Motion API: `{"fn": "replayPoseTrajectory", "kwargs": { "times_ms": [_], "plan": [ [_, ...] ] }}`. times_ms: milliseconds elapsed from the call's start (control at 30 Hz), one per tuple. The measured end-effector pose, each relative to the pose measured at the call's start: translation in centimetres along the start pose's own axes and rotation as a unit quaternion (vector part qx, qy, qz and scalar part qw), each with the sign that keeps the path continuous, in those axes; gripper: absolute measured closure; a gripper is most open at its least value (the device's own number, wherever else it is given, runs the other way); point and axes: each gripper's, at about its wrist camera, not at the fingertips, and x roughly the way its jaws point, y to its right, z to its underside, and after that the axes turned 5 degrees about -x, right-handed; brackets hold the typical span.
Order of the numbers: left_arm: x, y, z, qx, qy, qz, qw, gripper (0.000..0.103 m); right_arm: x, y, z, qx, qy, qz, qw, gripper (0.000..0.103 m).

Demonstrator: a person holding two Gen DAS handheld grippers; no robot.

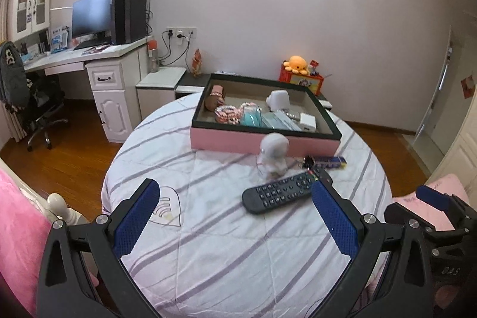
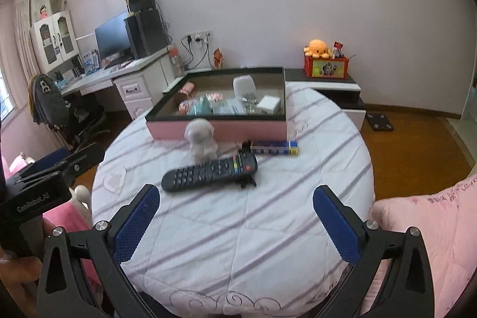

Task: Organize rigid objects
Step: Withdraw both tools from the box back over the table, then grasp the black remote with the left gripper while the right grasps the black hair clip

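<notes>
A black remote control (image 1: pixel 281 194) (image 2: pixel 210 172) lies on the striped round bed cover (image 1: pixel 226 252) (image 2: pixel 238 228). Behind it sits a white astronaut figure (image 1: pixel 272 155) (image 2: pixel 201 143), and to its right a blue and yellow box (image 1: pixel 329 162) (image 2: pixel 274 147). A small black item (image 2: pixel 246 145) rests by the remote's far end. The pink open box (image 1: pixel 238 140) (image 2: pixel 247 130) at the back holds several small items. My left gripper (image 1: pixel 235 192) is open, short of the remote. My right gripper (image 2: pixel 238 198) is open too, nearer than the remote. Neither holds anything.
Pink quilts (image 2: pixel 432 228) (image 1: pixel 18 228) flank the bed. A desk with monitor (image 1: pixel 95 14) and a chair (image 1: pixel 26 97) stand at the left. A low cabinet (image 2: pixel 325 84) carries a red box with an orange plush octopus (image 2: pixel 319 47). Wooden floor surrounds the bed.
</notes>
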Motion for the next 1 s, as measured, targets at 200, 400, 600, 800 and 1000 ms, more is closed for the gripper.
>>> {"fn": "replayPoseTrajectory", "kwargs": {
  "times_ms": [200,400,600,800,1000],
  "plan": [
    [0.4,0.3,0.1,0.011,-0.005,-0.002,0.9999,0.0,0.1,0.3,-0.1,0.001,0.001,0.002,1.0,0.0],
    [1.5,0.4,0.3,0.02,-0.018,0.006,0.9996,0.0,0.6,0.7,0.0,0.005,-0.006,0.006,1.0,0.0],
    [4.8,1.0,0.8,0.049,-0.041,0.026,0.9976,0.0,1.2,1.4,-0.1,0.009,-0.012,0.017,1.0,0.0],
    [9.5,2.0,1.7,0.091,-0.082,0.033,0.9919,0.0,2.7,2.5,-0.1,0.02,-0.028,0.028,0.999,0.0],
    [13.6,2.7,2.1,0.106,-0.12,0.048,0.986,0.0,5.0,2.9,-0.3,0.023,-0.047,0.031,0.998,0.0]
  ]
}}
